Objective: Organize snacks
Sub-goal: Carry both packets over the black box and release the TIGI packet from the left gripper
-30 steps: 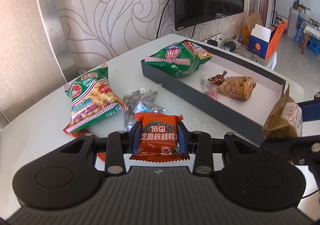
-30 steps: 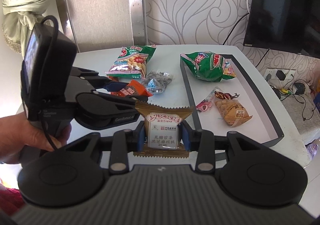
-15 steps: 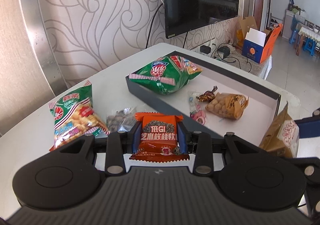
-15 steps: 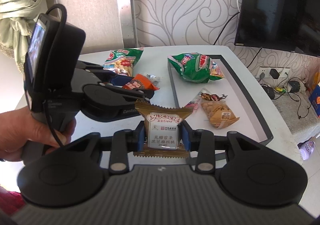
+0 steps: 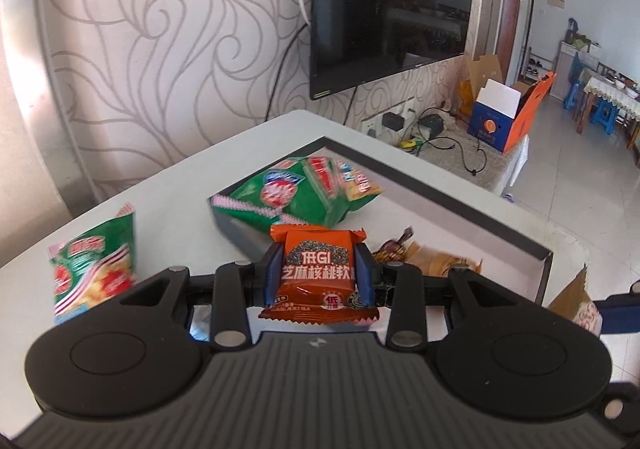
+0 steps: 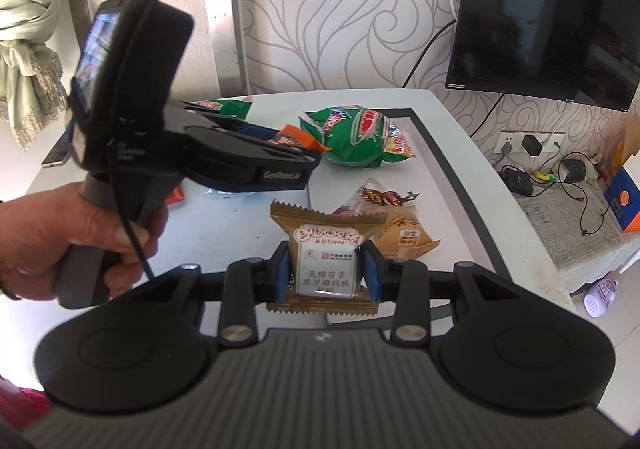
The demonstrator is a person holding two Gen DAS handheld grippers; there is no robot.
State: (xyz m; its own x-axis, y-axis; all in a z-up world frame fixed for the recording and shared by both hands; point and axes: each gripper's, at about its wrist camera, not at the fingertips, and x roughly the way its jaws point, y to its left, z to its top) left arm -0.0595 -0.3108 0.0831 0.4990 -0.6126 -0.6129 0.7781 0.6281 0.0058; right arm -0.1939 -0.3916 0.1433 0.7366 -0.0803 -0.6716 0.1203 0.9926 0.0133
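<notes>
My left gripper (image 5: 318, 269) is shut on an orange snack packet (image 5: 318, 275) and holds it in the air above the near wall of the dark tray (image 5: 460, 205). My right gripper (image 6: 326, 269) is shut on a gold snack packet (image 6: 326, 249), held above the tray's near end (image 6: 452, 177). In the tray lie a green chip bag (image 5: 304, 195) (image 6: 358, 137), a small candy (image 6: 384, 197) and a tan nut packet (image 6: 406, 239). The left gripper with its orange packet (image 6: 296, 141) shows in the right wrist view, over the tray's left edge.
A second green snack bag (image 5: 94, 269) lies on the white table (image 5: 180, 201) left of the tray. A TV (image 5: 388, 5) hangs on the wall behind. A hand (image 6: 60, 237) holds the left gripper's handle. Cables and an orange box (image 5: 508, 121) are on the floor beyond the table.
My left gripper has moved forward and to the right with the orange packet, from over the table to the tray's wall. My right gripper has moved closer over the tray.
</notes>
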